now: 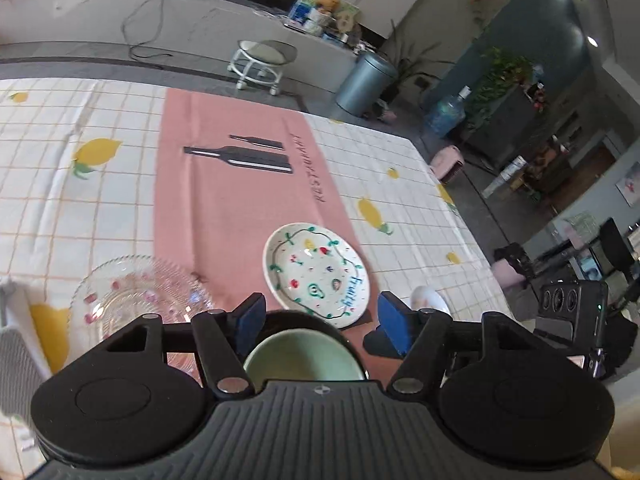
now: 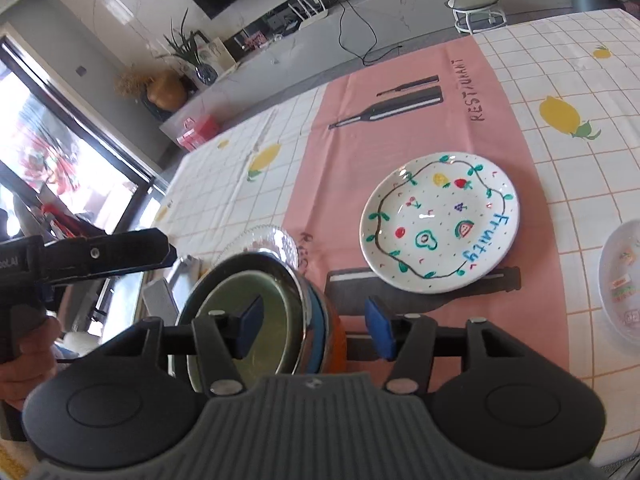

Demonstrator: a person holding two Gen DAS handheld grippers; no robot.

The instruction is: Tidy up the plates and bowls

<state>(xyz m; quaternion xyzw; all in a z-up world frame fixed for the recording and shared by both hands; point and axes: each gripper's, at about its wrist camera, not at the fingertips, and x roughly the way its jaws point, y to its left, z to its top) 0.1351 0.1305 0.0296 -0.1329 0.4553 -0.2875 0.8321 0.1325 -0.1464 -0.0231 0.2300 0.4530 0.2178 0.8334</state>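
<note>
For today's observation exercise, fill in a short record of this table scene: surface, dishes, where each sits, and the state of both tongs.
surface: checked lemon tablecloth with pink runner
painted plate: fruit-pattern plate, flat on the runner
stacked bowls: nested bowls, green one innermost
glass plates: one beside the bowls, another at the right edge of the right wrist view
left tongs: open, empty
right tongs: open, empty

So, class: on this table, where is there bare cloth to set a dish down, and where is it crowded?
Free: the far pink runner around the printed bottles, beyond the fruit plate, and the checked lemon cloth beyond the glass plate. Crowded: the near edge, where the stacked bowls, both plates and both open grippers, left and right, gather.
</note>
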